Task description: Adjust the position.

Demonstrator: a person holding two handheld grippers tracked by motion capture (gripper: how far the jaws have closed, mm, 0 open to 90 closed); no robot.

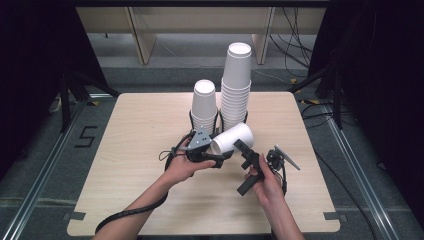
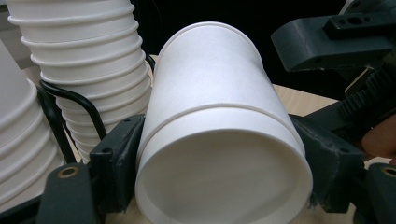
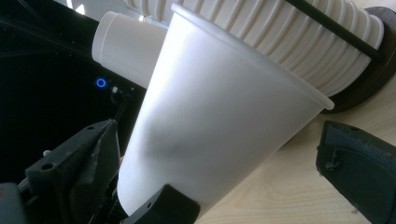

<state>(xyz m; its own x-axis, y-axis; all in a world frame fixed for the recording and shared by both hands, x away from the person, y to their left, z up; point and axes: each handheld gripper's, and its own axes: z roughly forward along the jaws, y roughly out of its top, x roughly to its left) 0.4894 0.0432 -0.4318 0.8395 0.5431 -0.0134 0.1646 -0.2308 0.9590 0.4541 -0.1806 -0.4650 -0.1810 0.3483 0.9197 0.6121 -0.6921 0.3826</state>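
We hold the paper cup [image 1: 234, 138] on its side, just in front of the tall stack [image 1: 236, 87]; the left gripper [image 1: 216, 152] pinches its rim. The right gripper [image 1: 246, 156] straddles the cup with jaws wide. It's light, thin-walled and easily crushed, so grip gently near the stiffer rim.

Light wood table [image 1: 150, 150] stands on grey floor [image 1: 45, 165]. Black curtains [image 1: 30, 60] hang left and right of table. Beyond its far edge: pale wooden furniture legs [image 1: 142, 42], loose black cables [image 1: 295, 45]. Floor marking "5" [image 1: 86, 136] lies left of table.
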